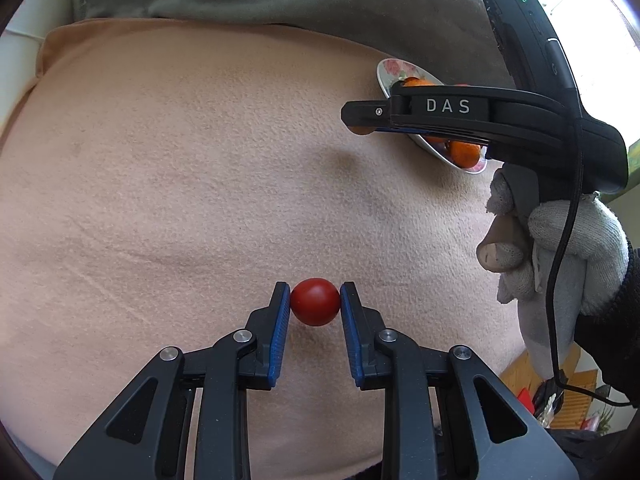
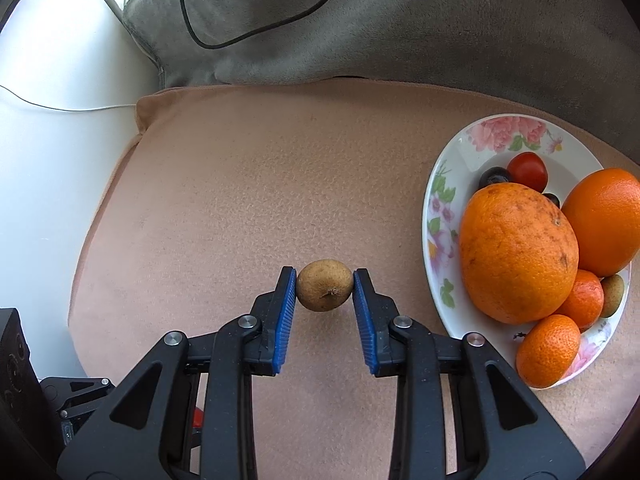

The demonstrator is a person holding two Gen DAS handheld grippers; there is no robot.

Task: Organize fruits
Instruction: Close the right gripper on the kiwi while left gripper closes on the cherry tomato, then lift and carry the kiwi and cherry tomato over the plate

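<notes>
The left gripper pinches a cherry tomato above the peach cushion, the right gripper a small brown fruit – both likely light, soft-skinned, best held gently across the middle.

The only readable text is "DAS", in pale capital letters on the black side of the right gripper, seen from the left wrist view just in front of the plate. Nothing else in either view carries legible writing, numbers or signs.
</notes>
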